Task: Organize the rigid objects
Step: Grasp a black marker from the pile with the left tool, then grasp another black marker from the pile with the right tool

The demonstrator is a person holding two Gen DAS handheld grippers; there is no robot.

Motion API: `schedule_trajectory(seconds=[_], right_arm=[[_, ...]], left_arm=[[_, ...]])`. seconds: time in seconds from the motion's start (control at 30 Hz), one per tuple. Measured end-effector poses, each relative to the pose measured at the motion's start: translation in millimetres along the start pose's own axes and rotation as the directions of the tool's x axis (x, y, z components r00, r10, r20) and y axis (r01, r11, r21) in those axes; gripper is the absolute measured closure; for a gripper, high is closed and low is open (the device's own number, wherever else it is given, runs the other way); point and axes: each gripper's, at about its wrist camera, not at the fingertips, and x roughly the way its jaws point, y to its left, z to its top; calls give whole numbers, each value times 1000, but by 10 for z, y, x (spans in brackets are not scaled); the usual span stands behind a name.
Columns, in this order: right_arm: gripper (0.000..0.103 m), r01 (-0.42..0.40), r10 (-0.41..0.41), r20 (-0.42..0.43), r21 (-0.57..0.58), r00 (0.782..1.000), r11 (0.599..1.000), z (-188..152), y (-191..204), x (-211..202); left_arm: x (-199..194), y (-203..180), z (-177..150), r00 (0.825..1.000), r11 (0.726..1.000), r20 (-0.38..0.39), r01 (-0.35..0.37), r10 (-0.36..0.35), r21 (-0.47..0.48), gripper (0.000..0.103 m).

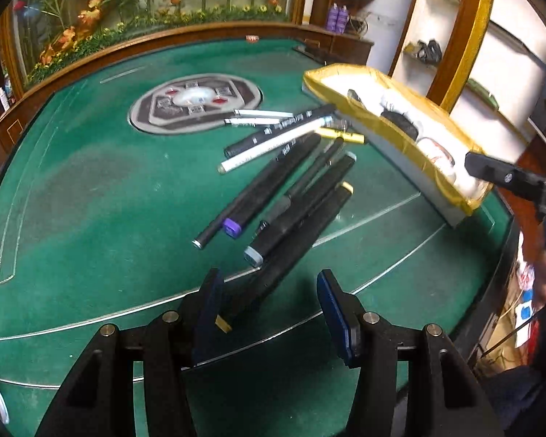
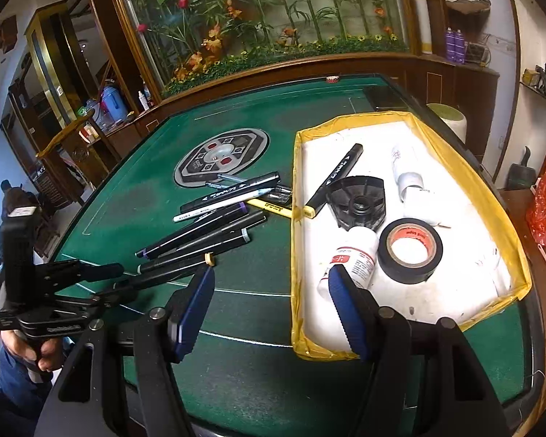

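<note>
While my left gripper (image 1: pixel 269 313) stands with fingers spread at the near edge of the green table (image 1: pixel 91 189), a black marker with a yellow end cap (image 1: pixel 302 240) lies between them, its near end against the left finger (image 1: pixel 209 313); whether I have any hold on it I cannot tell, since the right finger stands clear of it. My right gripper (image 2: pixel 273 309) is released too, grasping nothing, hovering over the near left corner of the yellow-taped tray (image 2: pixel 466 182).

Done so far, as I judge it: the tray, at the table's right edge, already holds one black marker (image 2: pixel 336 178) leaning toward its left wall, a black plastic disc (image 2: pixel 358 202), a roll of black tape (image 2: pixel 410 251), and two white bottles (image 2: pixel 353 258).

Left to do: the heap of pens and markers (image 2: pixel 214 215) on the felt mid-table, just left of the tray. Roughly ten pieces, overlapping. Most of the job remains.
</note>
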Motion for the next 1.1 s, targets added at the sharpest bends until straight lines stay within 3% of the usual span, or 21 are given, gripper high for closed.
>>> schedule_trajectory(seconds=[0.07, 0.17, 0.23, 0.53, 0.6, 0.7, 0.87, 1.03, 1.1], right_arm=[[39, -1, 1, 0, -4, 1000, 1000, -7, 9, -5], [39, -7, 7, 1, -2, 1000, 1000, -15, 4, -13], [39, -13, 13, 2, 2, 1000, 1000, -16, -6, -4], [39, -49, 49, -14, 4, 999, 999, -54, 20, 65], [39, -55, 55, -18, 1, 998, 998, -61, 45, 71], [39, -65, 65, -37, -16, 997, 998, -68, 119, 111], [39, -115, 110, -92, -60, 990, 992, 28, 318, 295], [39, -196, 194, -177, 10, 965, 981, 190, 444, 646], [39, -181, 176, -201, -6, 964, 983, 220, 533, 791]], left_arm=[[50, -42, -28, 1000, 1000, -19, -3, 3, 11, 49], [45, -151, -67, 999, 999, -32, 27, -26, 38, 60], [37, -242, -69, 998, 997, -35, 48, -46, 62, 61], [259, -542, 169, 998, 993, -41, -34, 39, 112, 61], [271, -589, 192, 999, 993, -34, -26, 30, 115, 87], [229, -574, 131, 999, 993, -28, -18, 21, 116, 88], [46, -209, -80, 999, 999, -18, -38, 39, 33, 88], [-126, 351, -244, 995, 987, 2, -100, 101, -124, 88], [-140, 481, -264, 995, 981, 10, -97, 100, -169, 88]])
